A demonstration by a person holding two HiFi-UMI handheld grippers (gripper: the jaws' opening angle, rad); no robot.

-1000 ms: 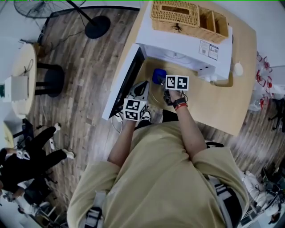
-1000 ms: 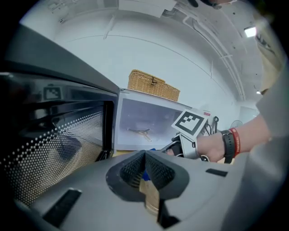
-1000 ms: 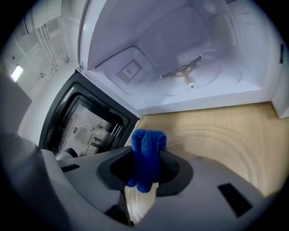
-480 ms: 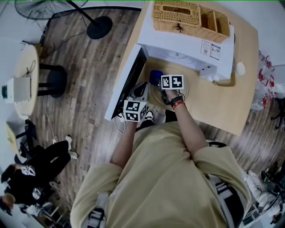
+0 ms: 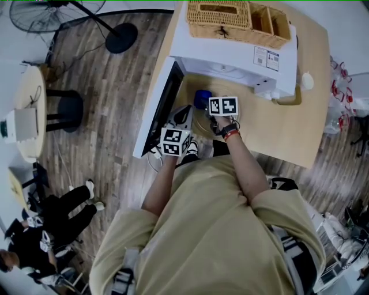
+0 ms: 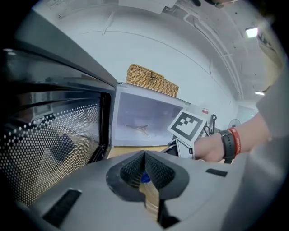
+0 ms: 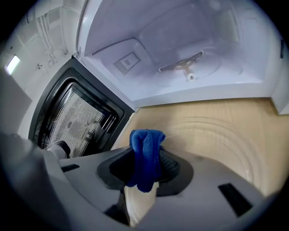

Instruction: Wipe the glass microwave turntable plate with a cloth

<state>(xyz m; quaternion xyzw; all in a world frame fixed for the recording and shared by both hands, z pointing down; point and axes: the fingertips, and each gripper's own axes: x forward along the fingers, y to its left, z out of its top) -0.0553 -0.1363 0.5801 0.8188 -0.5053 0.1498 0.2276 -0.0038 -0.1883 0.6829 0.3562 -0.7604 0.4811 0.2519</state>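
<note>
The cloth (image 7: 145, 149) is pinched by the right gripper (image 7: 144, 168) at the plate (image 7: 221, 135). The plate's rim is clamped by the left gripper (image 6: 145, 170), with the door (image 6: 49, 149) close on its left.

Quick tally: two tongs, left gripper (image 6: 145, 173) and right gripper (image 7: 144, 168); one blue cloth (image 7: 145, 153) in the right's jaws, one glass plate (image 7: 216, 131) just beneath, one microwave (image 5: 230, 57) beyond them, one basket (image 5: 230, 17) atop it.

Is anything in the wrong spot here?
Yes. The glass turntable plate lies on the wooden table, outside the open microwave. Inside, only the bare turntable support shows. The right gripper holds a blue cloth.
</note>
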